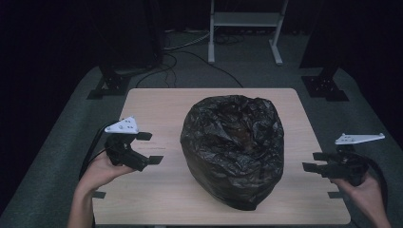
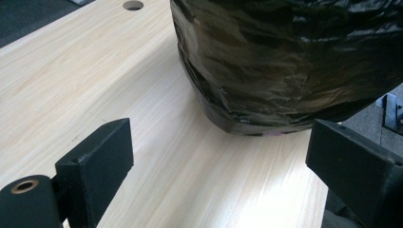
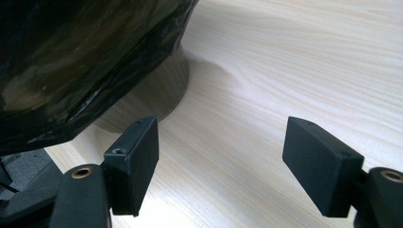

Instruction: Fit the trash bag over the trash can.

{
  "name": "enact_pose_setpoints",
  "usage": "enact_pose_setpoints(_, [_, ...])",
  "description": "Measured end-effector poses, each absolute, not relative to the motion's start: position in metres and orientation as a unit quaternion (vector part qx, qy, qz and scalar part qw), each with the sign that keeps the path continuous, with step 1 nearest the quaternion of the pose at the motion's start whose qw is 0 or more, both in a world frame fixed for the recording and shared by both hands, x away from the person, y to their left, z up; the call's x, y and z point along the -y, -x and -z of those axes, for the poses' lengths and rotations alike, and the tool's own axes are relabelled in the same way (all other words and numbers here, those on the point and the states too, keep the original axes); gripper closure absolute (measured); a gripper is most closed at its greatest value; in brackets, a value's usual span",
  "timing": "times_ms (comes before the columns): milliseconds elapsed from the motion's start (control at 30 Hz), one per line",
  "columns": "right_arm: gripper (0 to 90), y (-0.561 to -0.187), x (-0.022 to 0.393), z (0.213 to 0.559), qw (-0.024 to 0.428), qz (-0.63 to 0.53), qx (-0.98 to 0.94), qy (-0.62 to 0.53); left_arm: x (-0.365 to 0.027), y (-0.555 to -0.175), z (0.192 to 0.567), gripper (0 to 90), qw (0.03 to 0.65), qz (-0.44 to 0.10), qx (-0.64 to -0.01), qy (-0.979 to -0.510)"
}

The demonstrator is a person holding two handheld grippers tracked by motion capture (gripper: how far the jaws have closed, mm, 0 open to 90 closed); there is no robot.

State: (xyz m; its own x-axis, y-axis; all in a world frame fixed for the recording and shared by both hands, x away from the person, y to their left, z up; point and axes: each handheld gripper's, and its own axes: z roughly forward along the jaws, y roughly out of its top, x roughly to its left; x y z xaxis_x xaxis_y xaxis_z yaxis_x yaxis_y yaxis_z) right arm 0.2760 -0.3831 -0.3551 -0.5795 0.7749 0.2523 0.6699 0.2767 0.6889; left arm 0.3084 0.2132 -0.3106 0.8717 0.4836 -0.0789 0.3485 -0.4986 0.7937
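From above, a black bag [image 1: 232, 151] (crumpled, glossy) sits mid-table [image 1: 157, 102], its mouth upward. The left gripper [image 1: 148, 147] and the right gripper [image 1: 313, 161] flank it, each apart from it, jaws spread and empty.

In the left gripper view, the spread jaws frame bare wood, the bag [image 2: 285, 61] just beyond.

In the right gripper view, the jaws stand wide, the bag [image 3: 76, 57] to their upper left.

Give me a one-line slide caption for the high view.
Open left gripper and right gripper flank a black plastic bag lining a bin on the wooden table.
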Motion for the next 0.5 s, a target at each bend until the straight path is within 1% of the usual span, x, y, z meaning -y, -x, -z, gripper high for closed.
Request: enact_pose_setpoints(500, [27.3,-0.269,0.390,0.380,0.054,-0.385,-0.791,-0.473,-0.214,-0.301,0.327,7.7,0.413,-0.086,-0.246,-0.872])
